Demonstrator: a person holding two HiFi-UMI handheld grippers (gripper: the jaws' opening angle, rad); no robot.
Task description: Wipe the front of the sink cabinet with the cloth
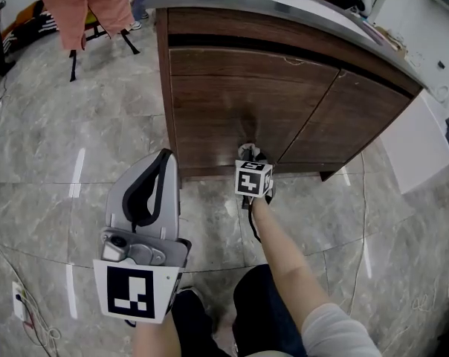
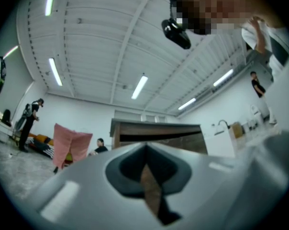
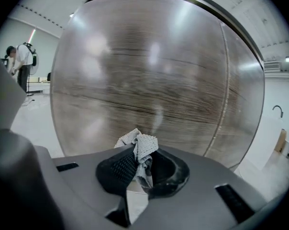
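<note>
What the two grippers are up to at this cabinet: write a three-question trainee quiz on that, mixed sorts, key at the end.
1. True or false: the left gripper holds the cloth.
2. The right gripper points at: A) the wooden cabinet front; B) the tiled floor; C) the countertop.
3. Fill in: the left gripper's jaws stand ___, with nothing between them.

Key: 1 false, since the right gripper's jaws are clamped on the cloth; 2 A; 3 together.
</note>
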